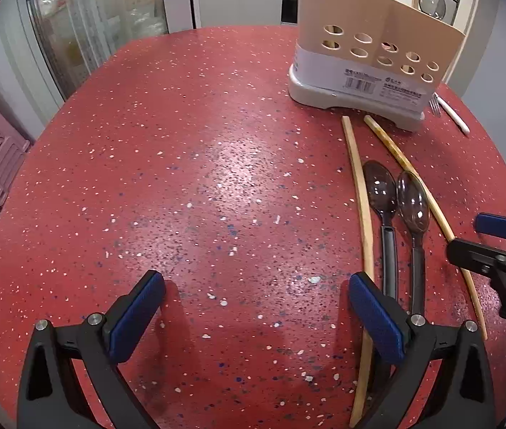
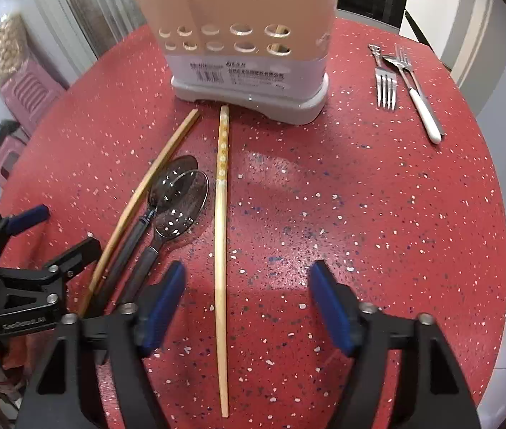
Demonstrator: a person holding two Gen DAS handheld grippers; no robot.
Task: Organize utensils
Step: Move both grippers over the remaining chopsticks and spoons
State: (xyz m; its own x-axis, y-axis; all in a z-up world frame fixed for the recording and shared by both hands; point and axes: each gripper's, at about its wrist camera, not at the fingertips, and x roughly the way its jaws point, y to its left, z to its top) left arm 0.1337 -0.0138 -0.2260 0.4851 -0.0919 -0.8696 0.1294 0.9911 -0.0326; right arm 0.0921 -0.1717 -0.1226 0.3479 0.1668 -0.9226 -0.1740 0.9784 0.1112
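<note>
The utensil holder stands upright on the red speckled table, already carrying a few handles, so it reads as the destination. Just before its base lie two chopsticks with two dark plastic spoons between them — loose pieces still to be sorted. To the holder's right, well apart, rest forks and a white-handled piece. The right gripper hangs with jaws apart astride the patterned chopstick, not pressing it — probably lining up a pick. The left gripper is spread wide over bare table, holding nothing.
</note>
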